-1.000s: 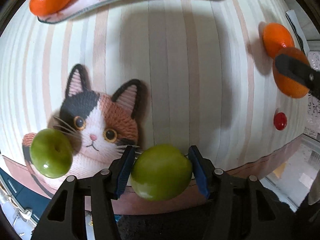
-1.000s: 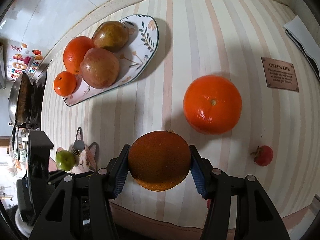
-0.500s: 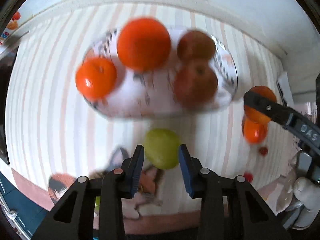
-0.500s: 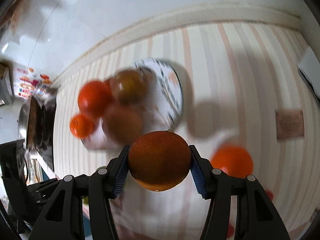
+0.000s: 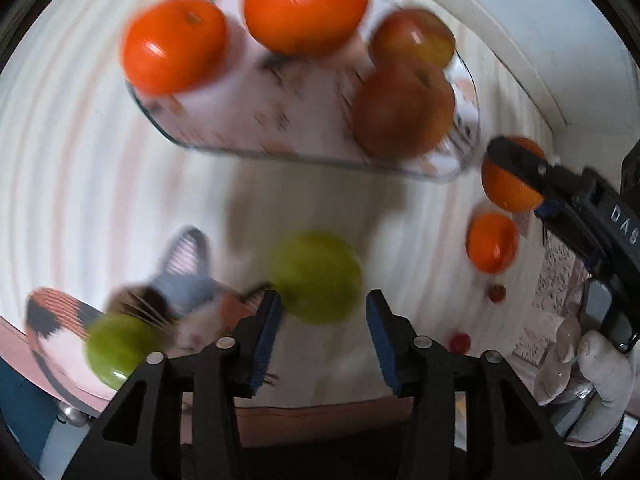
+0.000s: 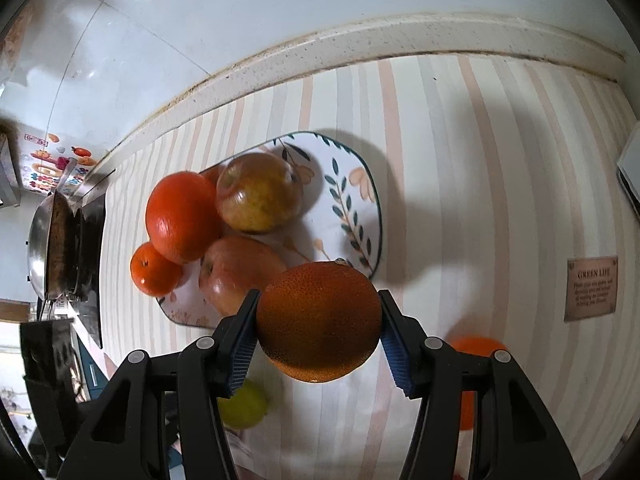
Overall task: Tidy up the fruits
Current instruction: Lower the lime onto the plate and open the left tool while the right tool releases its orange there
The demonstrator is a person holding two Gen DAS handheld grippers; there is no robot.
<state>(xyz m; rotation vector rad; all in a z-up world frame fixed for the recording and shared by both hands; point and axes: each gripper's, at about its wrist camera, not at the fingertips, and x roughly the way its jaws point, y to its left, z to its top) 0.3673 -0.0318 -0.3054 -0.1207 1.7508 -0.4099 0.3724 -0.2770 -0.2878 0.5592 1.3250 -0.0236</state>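
Left gripper [image 5: 323, 304]: blue pads standing apart at roughly a fruit's width. A green round fruit [image 5: 316, 272] sits at the fingertips, just past them. The left pad looks to touch it, and a sliver of gap shows at the right one. This view is badly smeared, so I cannot tell whether the fruit is actually gripped.

Right gripper [image 6: 318, 320]: clamped on a dark orange [image 6: 318, 320], pads pressed to both flanks, fruit carried clear above the striped tablecloth [image 6: 460, 160].

Beneath the left tool: a cat-shaped mat [image 5: 176, 292] near the table's front edge, with a second green fruit [image 5: 116, 352] lying on it.

Off to the right on the cloth: a loose orange [image 5: 492, 242], then two small red fruits [image 5: 496, 293], well apart from the mat. A sewn label reading "GREEN LIFE" [image 6: 592, 288] is farther right.

Mid-table: a leaf-patterned plate [image 6: 352, 184], its right part bare. Crowded at its left are two reddish apples [image 6: 260, 192], touching, a large orange [image 6: 180, 216] against them, and a small tangerine [image 6: 154, 268] at the plate's outer edge.

Beyond: a pale speckled ledge where cloth meets a white wall [image 6: 280, 8]. Far left is a metal pan [image 6: 40, 248].
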